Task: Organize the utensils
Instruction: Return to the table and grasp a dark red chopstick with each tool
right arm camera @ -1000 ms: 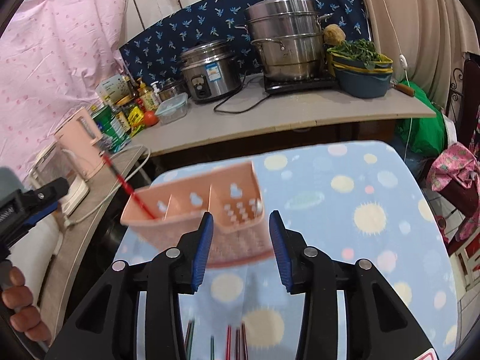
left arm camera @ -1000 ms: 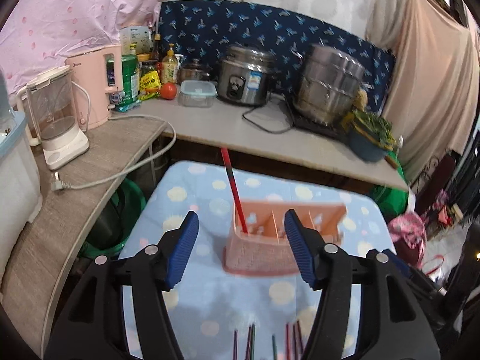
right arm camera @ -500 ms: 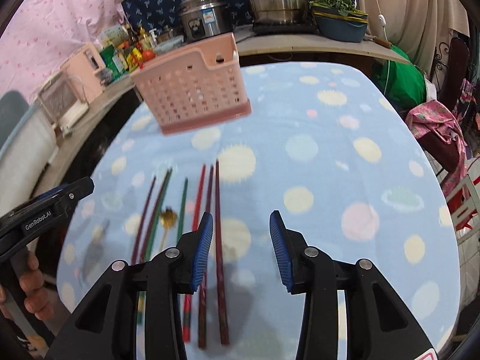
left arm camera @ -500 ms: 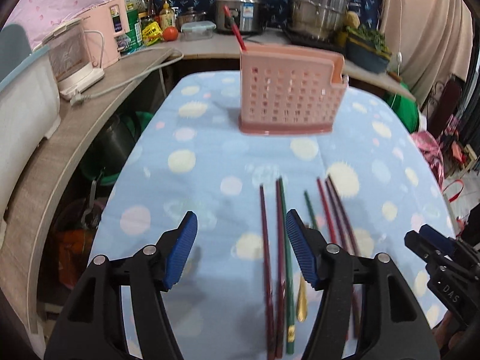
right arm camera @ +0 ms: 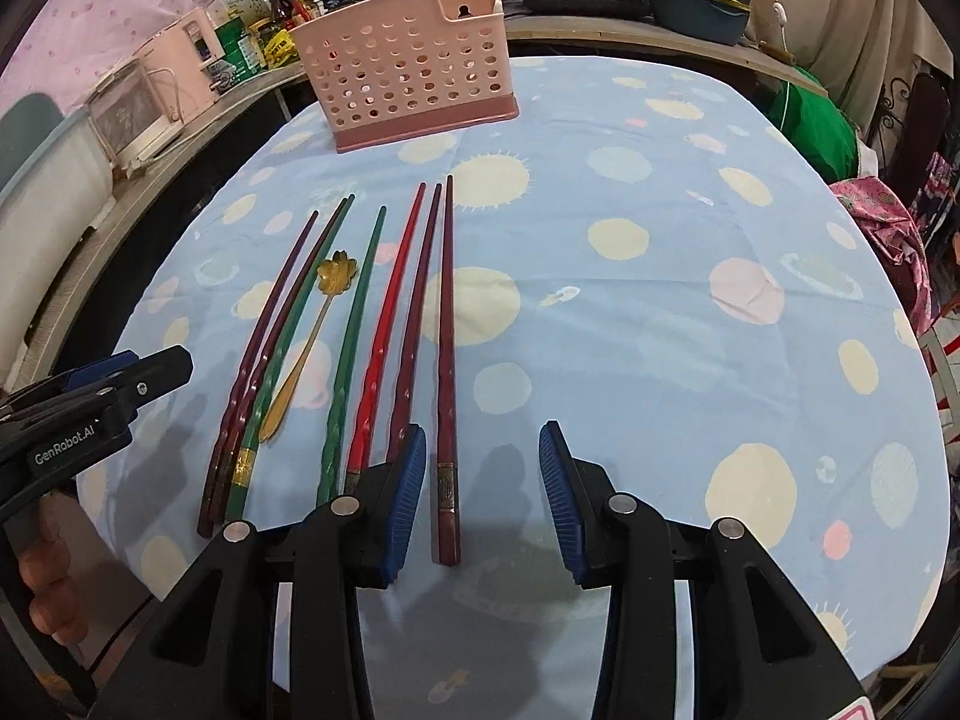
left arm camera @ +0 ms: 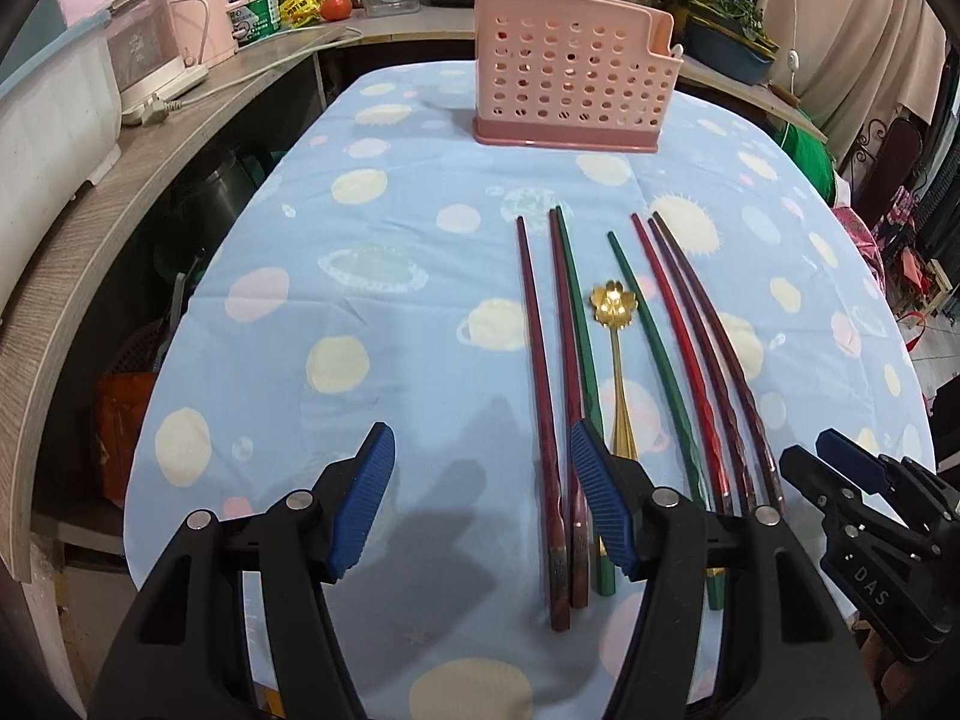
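**Thin sticks lying packed together, both grippers hanging open above them**

At the lower left of the left wrist view, the left gripper (left arm camera: 480, 501) is hovering over the blue spotted tablecloth (left arm camera: 390, 252) with its jaws apart and nothing between them. Its right finger is sitting over the near ends of the leftmost chopsticks (left arm camera: 540, 396). These are lying so close, some touching, that closing here is risking two or three coming up at once, or one rolling aside.

Toward the middle, the gold spoon (left arm camera: 615, 354) is lying between the green sticks, its flower-shaped bowl pointing away. It looks flat and slick, so I judge it is likely slipping if pinched on its thin handle.

Further right, in the right wrist view, the right gripper (right arm camera: 483, 489) is also hanging open and empty, straddling the end of the dark red chopstick (right arm camera: 446, 360). Gripping so near the end is inviting the long stick to swing down.

At the top centre the pink holder (left arm camera: 570, 84) is standing upright, well apart from the row. A tilted stick is liable to knock its rim instead of dropping in.
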### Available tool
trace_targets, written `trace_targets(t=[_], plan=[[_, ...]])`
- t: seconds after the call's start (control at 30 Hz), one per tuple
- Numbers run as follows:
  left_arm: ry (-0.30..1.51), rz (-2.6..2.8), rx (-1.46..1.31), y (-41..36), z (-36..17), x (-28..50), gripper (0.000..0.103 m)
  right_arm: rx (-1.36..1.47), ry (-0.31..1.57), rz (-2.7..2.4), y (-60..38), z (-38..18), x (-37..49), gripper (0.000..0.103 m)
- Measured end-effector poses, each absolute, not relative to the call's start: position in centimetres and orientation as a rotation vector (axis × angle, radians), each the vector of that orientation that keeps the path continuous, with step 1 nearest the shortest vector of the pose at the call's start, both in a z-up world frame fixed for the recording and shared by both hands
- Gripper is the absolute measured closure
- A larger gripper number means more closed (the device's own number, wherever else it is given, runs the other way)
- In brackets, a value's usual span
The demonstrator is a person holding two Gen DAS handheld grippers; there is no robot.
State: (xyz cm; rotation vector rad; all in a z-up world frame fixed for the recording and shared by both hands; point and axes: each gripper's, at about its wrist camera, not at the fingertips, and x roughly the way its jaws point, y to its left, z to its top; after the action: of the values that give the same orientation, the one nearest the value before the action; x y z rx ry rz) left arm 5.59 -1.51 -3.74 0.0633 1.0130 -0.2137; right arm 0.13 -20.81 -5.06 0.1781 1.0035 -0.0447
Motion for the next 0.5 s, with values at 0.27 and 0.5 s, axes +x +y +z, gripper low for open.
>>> trace_targets(t=[0.27,0.5], plan=[[1.056,-0.222,0.08,-1.7,-5.2,5.0,0.047,0.175,1.028,-0.036,-20.6,-6.0,0.0,0.077],[1.082,-0.225,0.09,-2.0,-6.0,4.8,0.05,0.151,1.031,-0.034,-20.0,-6.3,-0.1,0.082]])
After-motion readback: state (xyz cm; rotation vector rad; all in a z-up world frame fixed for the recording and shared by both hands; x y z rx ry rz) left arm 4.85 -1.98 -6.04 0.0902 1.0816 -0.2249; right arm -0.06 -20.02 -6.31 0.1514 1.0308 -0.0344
